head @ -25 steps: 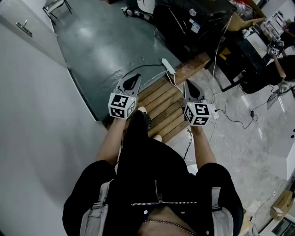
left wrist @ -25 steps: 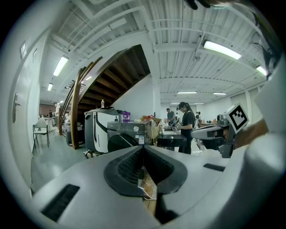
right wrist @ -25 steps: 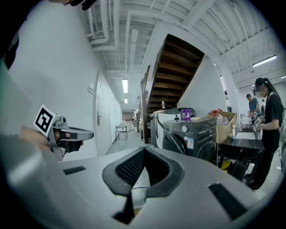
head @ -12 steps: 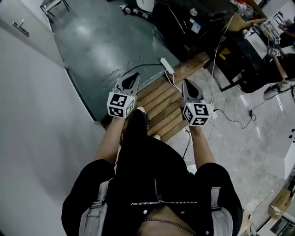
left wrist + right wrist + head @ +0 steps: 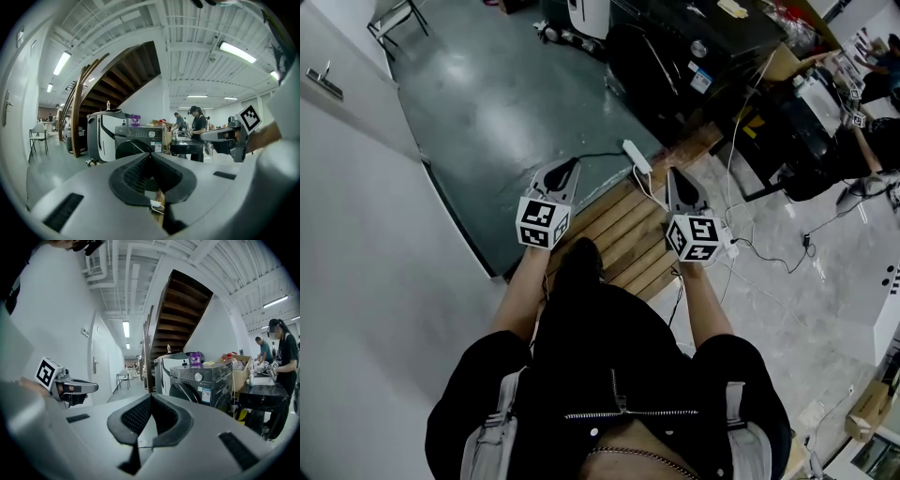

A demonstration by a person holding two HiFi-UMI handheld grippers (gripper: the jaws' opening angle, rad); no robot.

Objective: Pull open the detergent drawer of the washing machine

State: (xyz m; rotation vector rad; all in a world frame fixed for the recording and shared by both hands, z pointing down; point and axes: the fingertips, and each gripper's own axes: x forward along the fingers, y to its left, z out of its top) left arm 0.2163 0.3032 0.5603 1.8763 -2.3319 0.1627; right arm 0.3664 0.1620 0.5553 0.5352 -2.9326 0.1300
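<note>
From the head view, the person stands on a slatted wooden pallet (image 5: 628,220) with both arms forward. The left hand-held gripper (image 5: 569,166) and the right hand-held gripper (image 5: 674,178) are grey plastic wedges, each carrying a marker cube. The dark washing machine (image 5: 675,66) stands well apart from both, ahead and to the right across the glossy painted floor (image 5: 506,94). The right hand-held gripper looks the nearer. A white power strip (image 5: 635,155) lies between the two.

In the left gripper view, the ribbed black pads are clenched tip to tip with nothing between them. The washing machine sits almost straight beyond the tips. It is a charcoal box with a round door and a pale knob on its top control strip. The detergent drawer presumably sits in that strip left of the knob, but its outline is too small to tell.

In the right gripper view, this pair is also clenched and empty. The machine lies off to the right of the tips, so this hand would need to swing right. The drawer should slide out of the machine's front, toward the person.
</note>
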